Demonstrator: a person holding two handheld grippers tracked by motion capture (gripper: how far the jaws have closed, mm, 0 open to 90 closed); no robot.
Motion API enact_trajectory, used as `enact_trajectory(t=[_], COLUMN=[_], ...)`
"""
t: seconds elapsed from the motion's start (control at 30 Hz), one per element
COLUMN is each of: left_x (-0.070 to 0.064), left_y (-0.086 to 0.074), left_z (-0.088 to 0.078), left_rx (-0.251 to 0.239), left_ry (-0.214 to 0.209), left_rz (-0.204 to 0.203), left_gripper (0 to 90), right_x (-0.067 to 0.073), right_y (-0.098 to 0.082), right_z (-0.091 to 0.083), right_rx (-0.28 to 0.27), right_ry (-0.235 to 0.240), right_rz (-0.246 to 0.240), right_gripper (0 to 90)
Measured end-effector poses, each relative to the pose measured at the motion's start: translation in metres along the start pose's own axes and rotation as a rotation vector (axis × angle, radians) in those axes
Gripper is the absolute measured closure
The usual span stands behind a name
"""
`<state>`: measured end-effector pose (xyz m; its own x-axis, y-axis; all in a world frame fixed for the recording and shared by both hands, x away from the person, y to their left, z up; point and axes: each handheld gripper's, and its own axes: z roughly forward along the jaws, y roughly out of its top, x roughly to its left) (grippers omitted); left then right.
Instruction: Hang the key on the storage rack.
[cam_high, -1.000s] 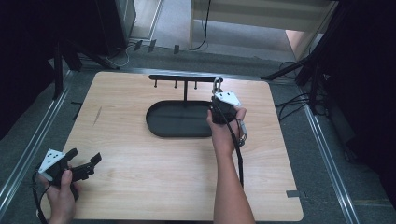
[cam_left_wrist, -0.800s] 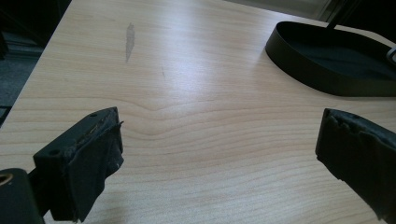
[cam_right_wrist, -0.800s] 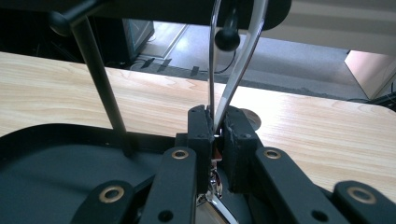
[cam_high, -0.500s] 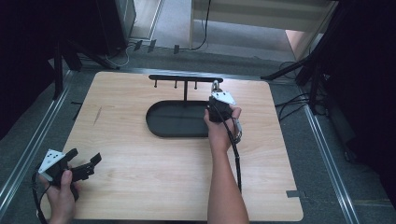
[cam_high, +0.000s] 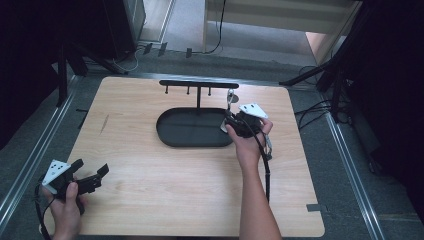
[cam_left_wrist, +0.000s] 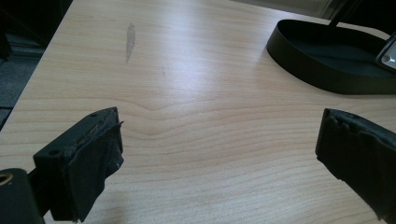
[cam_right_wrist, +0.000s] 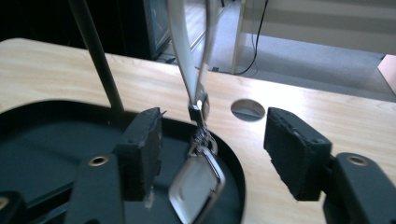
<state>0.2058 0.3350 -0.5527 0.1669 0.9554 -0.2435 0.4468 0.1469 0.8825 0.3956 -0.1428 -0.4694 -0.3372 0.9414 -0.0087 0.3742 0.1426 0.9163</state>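
My right gripper sat at the right end of the black oval metal tray, jaws just opened to about half their spread, pads clear of everything. Between them hung the silver keyring with its strap and rectangular metal tag, dangling from the black T-shaped hanger stand that rose from the tray; the tag hung tilted over the tray's rim. Nothing was gripped there. Down at the near left corner of the light wooden table, my left gripper hovered with both jaws spread wide, holding nothing, bare wood between them, well apart from the tray.
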Motion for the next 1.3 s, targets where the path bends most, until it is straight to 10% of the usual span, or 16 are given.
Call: enact_trajectory(t=[0.4, 1.3], left_x=[-0.001, -0.002], left_y=[0.0, -0.002], left_z=[0.0, -0.004], left_rx=[0.005, -0.012], left_ry=[0.004, 0.04], left_rz=[0.007, 0.001], left_gripper=[0.8, 0.7], right_x=[-0.038, -0.109], right_y=[-0.029, -0.105], right_z=[-0.042, -0.137], right_rx=[0.02, -0.029], right_ry=[0.044, 0.022], right_rz=[0.002, 0.049], right_gripper=[1.6, 0.0])
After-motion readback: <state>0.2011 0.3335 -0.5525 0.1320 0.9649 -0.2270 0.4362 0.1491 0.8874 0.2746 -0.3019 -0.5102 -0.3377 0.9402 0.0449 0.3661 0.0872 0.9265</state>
